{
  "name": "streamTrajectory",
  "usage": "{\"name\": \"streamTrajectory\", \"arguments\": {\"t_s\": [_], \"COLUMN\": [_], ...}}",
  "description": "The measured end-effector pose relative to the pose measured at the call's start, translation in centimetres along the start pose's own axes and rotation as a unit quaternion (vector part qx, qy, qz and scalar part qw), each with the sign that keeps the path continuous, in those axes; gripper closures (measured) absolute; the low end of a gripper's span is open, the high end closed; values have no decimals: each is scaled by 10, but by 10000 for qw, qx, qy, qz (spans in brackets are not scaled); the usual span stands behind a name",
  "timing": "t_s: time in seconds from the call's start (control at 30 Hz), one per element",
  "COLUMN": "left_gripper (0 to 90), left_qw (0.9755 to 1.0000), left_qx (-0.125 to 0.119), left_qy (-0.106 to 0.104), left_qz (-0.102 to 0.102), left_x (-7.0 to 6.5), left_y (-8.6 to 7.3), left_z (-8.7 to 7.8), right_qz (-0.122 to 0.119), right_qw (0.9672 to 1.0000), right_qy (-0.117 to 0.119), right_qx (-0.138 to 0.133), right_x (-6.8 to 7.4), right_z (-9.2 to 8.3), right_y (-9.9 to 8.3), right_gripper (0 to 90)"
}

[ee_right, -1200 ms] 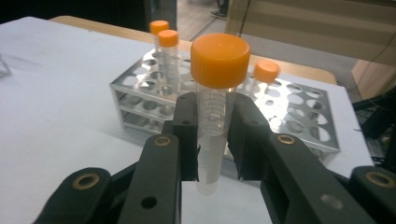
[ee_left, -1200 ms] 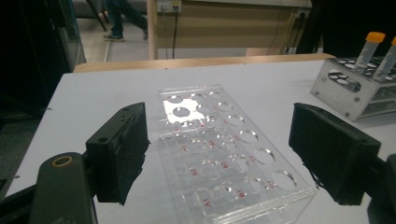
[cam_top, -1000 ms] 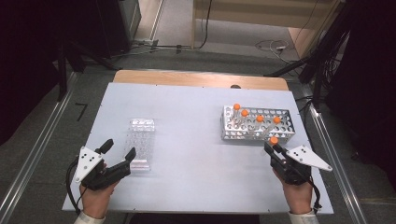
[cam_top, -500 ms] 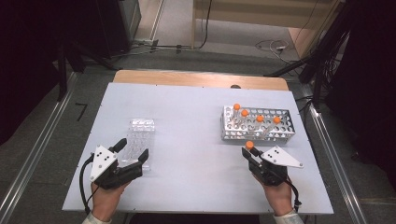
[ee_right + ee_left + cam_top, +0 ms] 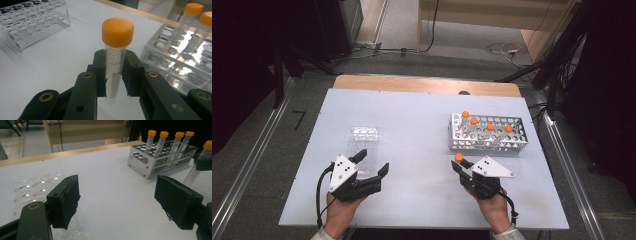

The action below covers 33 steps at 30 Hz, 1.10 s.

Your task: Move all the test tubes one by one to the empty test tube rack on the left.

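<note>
My right gripper (image 5: 116,75) is shut on a clear tube with an orange cap (image 5: 117,32), held upright just above the white table. In the high view that tube (image 5: 459,157) sits at the tip of the right gripper (image 5: 460,165), in front of the metal rack (image 5: 512,145), which holds several orange-capped tubes (image 5: 474,121). My left gripper (image 5: 373,162) is open with nothing between its fingers (image 5: 65,200), right beside the near end of a clear plastic rack (image 5: 363,136). In the left gripper view the metal rack (image 5: 140,160) and the held tube (image 5: 200,162) stand at the right.
The white table (image 5: 412,115) has a wooden strip (image 5: 427,85) along its far edge. Open tabletop lies between the two racks. Metal rails run along both sides of the table, and cables lie on the floor beyond it.
My right gripper has carried the orange-capped tube leftward, away from the metal rack. My left gripper has moved right, toward the near end of the clear rack.
</note>
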<state>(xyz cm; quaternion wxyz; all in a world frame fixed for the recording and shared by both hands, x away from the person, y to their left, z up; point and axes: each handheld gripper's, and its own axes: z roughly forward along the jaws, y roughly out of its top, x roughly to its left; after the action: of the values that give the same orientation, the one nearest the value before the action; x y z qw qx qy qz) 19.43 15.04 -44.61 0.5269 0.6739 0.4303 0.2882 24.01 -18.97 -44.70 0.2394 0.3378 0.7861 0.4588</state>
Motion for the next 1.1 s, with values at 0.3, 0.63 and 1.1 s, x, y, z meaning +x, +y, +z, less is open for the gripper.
{"name": "streamTrajectory", "arguments": {"t_s": [0.3, 0.63, 1.1], "left_gripper": [215, 274, 475], "left_qw": [9995, 9975, 9919], "left_qx": [25, 102, 59], "left_qy": [-285, -685, -1254], "left_qz": [115, 147, 201], "left_x": [-19, -32, -50], "left_y": [6, 8, 16], "left_z": [14, 24, 35], "right_qz": [-192, -330, -465], "right_qw": [9992, 9975, 9947], "right_qy": [330, 617, 908], "right_qx": [66, 90, 115], "right_x": [23, 42, 62], "right_z": [17, 29, 40], "right_y": [6, 11, 17], "right_gripper": [717, 717, 717]}}
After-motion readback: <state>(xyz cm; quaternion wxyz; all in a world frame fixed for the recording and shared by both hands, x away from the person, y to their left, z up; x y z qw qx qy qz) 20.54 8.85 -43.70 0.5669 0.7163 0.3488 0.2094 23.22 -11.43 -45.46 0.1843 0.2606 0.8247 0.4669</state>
